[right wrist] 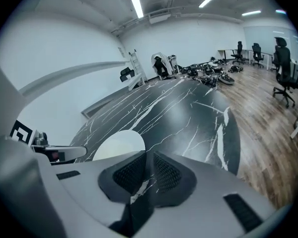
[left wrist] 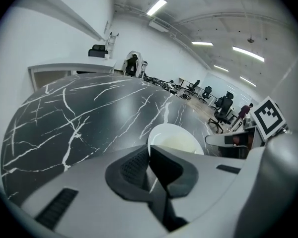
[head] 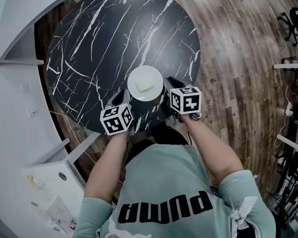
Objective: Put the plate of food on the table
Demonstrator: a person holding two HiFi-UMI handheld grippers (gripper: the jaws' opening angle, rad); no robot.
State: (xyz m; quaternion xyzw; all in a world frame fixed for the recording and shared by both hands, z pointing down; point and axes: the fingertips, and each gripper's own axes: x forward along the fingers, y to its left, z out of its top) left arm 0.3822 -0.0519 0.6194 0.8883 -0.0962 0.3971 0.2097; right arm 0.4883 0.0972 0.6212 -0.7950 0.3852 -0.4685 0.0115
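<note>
A white plate (head: 151,91) with a pale yellow piece of food (head: 144,85) is at the near edge of the round black marble table (head: 94,38). I cannot tell whether it rests on the top or hovers just above it. My left gripper (head: 126,94) is shut on the plate's near-left rim. In the left gripper view the plate (left wrist: 175,139) runs straight into the closed fingertips. My right gripper (head: 167,85) is at the plate's right rim. In the right gripper view its tips meet where the plate (right wrist: 118,144) ends.
Wooden floor (head: 238,58) lies right of the table. A white wall and ledge (head: 15,58) curve round its left side, with a white cabinet (head: 49,182) at lower left. Office chairs (right wrist: 283,68) and a person (left wrist: 245,111) are far off.
</note>
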